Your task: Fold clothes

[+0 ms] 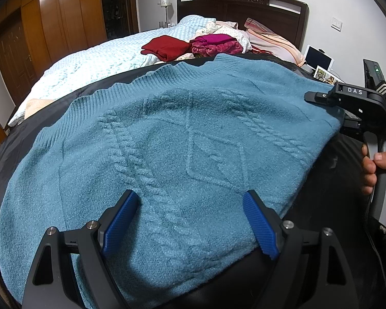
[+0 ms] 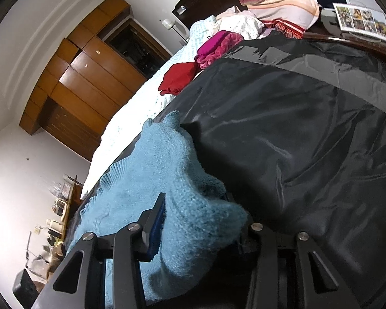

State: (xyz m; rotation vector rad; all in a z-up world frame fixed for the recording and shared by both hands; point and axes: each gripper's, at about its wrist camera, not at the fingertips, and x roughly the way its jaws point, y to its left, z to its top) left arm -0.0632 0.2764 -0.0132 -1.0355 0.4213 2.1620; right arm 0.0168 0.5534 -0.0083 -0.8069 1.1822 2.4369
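A teal knit sweater [image 1: 180,141] lies spread on a black sheet [image 1: 51,108] on the bed, ribbed hem toward the far side. My left gripper [image 1: 190,219] hovers over its near edge, its blue pads wide apart with nothing between them. My right gripper [image 1: 339,110] is at the sweater's right edge, held by a hand [image 1: 373,170]. In the right wrist view my right gripper [image 2: 195,206] has a bunched fold of the sweater [image 2: 187,200] between its fingers; the left pad [image 2: 157,221] shows, the right one is hidden by fabric.
A red folded garment [image 1: 167,47] and a magenta pile [image 1: 216,43] lie further up the bed, with pillows [image 1: 272,38] by the dark headboard [image 1: 242,5]. A wooden wardrobe [image 1: 51,25] stands left. A tablet and photo frame [image 1: 319,64] sit on the right nightstand.
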